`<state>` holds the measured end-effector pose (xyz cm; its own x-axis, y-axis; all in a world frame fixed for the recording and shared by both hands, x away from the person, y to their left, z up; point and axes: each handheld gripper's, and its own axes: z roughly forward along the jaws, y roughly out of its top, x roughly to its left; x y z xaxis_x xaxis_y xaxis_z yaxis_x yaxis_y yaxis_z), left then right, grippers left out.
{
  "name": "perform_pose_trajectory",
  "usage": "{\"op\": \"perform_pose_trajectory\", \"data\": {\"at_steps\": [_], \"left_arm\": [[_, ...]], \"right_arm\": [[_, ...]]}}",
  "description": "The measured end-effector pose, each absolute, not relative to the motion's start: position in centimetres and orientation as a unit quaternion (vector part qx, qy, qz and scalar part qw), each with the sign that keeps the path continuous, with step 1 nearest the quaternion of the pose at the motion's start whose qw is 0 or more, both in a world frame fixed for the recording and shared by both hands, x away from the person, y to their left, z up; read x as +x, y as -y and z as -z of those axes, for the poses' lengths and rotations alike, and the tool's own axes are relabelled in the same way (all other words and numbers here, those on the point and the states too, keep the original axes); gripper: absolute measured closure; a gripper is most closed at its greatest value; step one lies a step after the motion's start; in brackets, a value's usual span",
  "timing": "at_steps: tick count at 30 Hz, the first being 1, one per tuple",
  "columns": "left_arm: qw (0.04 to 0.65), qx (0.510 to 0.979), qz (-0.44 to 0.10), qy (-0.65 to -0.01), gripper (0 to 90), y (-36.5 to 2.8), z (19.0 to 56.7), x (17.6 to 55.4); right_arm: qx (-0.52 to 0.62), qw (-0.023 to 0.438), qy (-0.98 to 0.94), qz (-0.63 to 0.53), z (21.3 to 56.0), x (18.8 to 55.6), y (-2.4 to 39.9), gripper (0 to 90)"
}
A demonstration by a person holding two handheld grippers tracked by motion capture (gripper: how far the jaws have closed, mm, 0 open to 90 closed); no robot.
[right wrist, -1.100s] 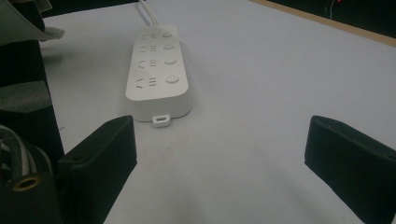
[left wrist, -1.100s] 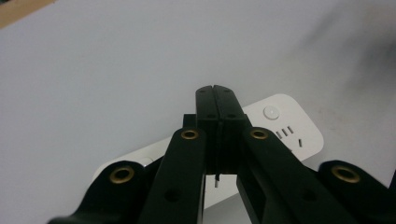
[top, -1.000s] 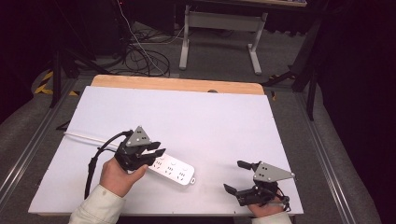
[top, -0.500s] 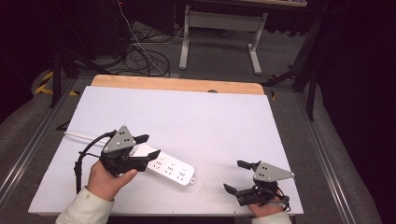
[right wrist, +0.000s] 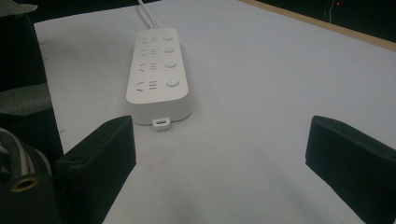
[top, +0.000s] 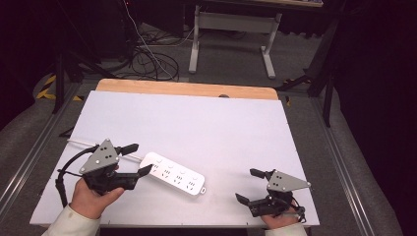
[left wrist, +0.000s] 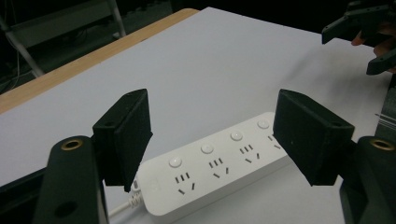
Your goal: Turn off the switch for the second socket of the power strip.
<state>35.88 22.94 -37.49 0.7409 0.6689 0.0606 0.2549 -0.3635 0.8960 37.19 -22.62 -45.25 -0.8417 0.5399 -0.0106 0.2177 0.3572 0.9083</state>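
While lying flat at 6 o'clock of the white table (top: 196, 123), power strip (top: 176, 173) untouched, cord end at its 10 o'clock, hanging-tab end at its 4 o'clock. Left gripper (top: 138, 158) at 9 o'clock of the strip, jaws just been opening, now spread wide; nothing pinched, cord end of the strip below and beyond the pads, clear of them. Right gripper (top: 250, 185) at 3 o'clock of the strip, well apart from it, jaws spread, empty, low over the table.

Risks, as judged:
- Light strip on smooth sheet: likely to slide or swivel if nudged by one pad on re-approach.
- White cable (top: 81, 143) trailing off toward 9 o'clock, passing under the left hand (top: 93, 194): could snag on the left gripper or its black cable and drag the strip along.
- Buttons (left wrist: 175, 162) on top face: liable to be pressed if gripped from above.

Around: wooden table edge (top: 187, 89) at 12 o'clock, desk frame and floor cables beyond. Nothing else on the sheet; path between right gripper and tab end open.
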Motion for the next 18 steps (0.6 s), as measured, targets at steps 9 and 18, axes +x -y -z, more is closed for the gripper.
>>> {"op": "perform_pose_trajectory", "data": {"at_steps": [9, 18], "left_arm": [[0.503, 0.774, -0.219, -0.317, 25.2, -25.6, 39.0, 35.0], [0.494, 0.763, -0.242, -0.34, 23.0, -27.3, 41.0, 34.4]], "right_arm": [[0.234, 0.156, -0.808, -0.518, 45.2, 37.2, 22.7, 8.7], [0.235, 0.154, -0.806, -0.52, 45.2, 37.2, 22.7, 8.0]]}}
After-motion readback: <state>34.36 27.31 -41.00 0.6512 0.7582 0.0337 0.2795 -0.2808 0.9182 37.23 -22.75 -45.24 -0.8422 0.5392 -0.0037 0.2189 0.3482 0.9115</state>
